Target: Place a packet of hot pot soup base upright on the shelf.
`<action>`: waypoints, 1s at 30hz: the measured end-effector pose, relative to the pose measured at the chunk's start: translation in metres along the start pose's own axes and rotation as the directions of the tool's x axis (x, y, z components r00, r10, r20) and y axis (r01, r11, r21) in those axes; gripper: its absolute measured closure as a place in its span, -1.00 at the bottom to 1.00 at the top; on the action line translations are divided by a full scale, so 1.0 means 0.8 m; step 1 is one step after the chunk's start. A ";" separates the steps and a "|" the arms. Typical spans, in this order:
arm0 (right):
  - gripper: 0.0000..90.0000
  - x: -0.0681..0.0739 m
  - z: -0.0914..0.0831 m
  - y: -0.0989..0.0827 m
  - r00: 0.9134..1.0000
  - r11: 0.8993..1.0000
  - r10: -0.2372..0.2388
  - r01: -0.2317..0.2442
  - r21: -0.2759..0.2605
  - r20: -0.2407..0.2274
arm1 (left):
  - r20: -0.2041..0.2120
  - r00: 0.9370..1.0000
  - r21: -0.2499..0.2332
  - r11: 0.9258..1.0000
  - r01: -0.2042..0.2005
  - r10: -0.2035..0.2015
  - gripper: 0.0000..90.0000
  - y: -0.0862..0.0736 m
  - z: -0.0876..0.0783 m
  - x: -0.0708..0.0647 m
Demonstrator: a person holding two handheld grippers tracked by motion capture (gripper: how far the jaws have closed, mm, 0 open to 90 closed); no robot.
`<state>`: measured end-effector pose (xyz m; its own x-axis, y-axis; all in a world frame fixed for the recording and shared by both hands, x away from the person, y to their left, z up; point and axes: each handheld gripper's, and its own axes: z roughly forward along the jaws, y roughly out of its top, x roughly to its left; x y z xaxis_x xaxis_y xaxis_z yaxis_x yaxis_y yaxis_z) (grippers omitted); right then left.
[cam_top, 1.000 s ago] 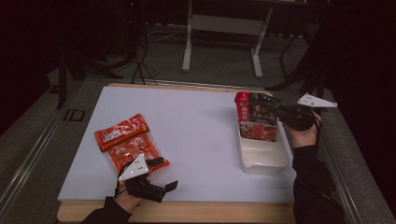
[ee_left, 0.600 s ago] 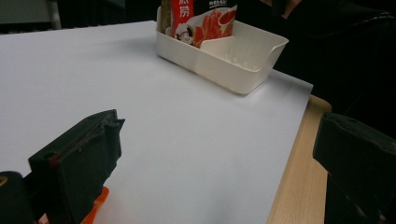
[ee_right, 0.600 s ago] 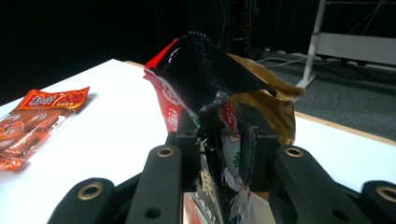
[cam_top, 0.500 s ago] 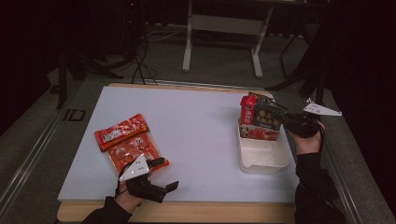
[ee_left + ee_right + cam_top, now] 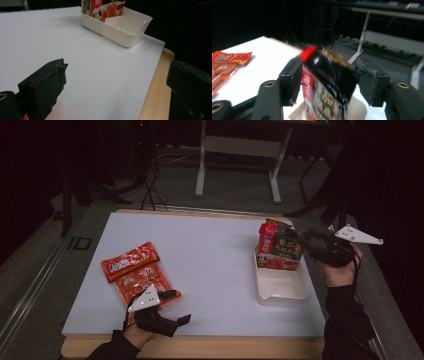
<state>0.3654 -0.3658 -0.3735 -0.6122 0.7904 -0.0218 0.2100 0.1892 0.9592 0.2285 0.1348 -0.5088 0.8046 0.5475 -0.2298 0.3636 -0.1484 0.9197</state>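
A dark and red snack packet (image 5: 279, 251) stands on end at the far end of a white bin (image 5: 280, 292) at the table's right. My right gripper (image 5: 306, 245) is just right of it; its jaws have just been opening. In the right gripper view the packet (image 5: 327, 85) is still between the jaws of the right gripper (image 5: 329, 77), with a gap at the right pad (image 5: 368, 81), so it is open. My left gripper (image 5: 181, 306) rests open near the front edge with nothing between its fingers, beside two orange packets (image 5: 135, 270).
The left gripper view looks past the left gripper (image 5: 117, 75) and across the white mat to the bin (image 5: 117, 32) and the packet (image 5: 105, 8). The wooden table edge (image 5: 155, 95) runs close by. Metal stand legs (image 5: 235, 150) rise beyond the table.
The right gripper has drawn to the right, away from the bin, and its jaws have spread. The packet now stands in the bin's far end. The left gripper has stayed put.
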 end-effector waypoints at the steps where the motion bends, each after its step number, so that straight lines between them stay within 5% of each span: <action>1: -0.17 0.003 -0.003 0.004 1.000 1.000 -0.010 0.010 -0.013 0.006 | -0.004 1.000 0.006 1.000 -0.004 0.004 -0.94 0.001 0.000 0.000; 7: -0.28 0.030 -0.013 0.028 0.998 0.997 -0.054 0.053 -0.061 -0.011 | -0.020 1.000 -0.002 1.000 0.001 -0.001 -0.94 0.004 -0.004 0.003; 10: -0.40 0.045 -0.009 0.032 0.998 0.999 -0.025 0.022 -0.046 -0.065 | -0.025 1.000 0.000 1.000 0.006 -0.006 -0.94 0.004 -0.005 0.003; 20: -0.71 0.091 0.004 0.010 0.978 0.999 0.035 -0.039 -0.013 -0.207 | -0.013 1.000 0.004 1.000 -0.004 0.004 -0.93 0.009 -0.009 0.004; 30: -0.66 0.122 0.003 -0.010 0.964 1.000 -0.001 0.009 0.028 -0.264 | -0.033 0.999 0.040 0.999 -0.036 0.037 -0.92 0.020 -0.018 0.005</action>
<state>0.3060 -0.2891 -0.3843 -0.7921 0.6082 0.0525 0.2262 0.2126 0.9506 0.2310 0.1462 -0.4901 0.8015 0.5687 -0.1848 0.3530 -0.2006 0.9139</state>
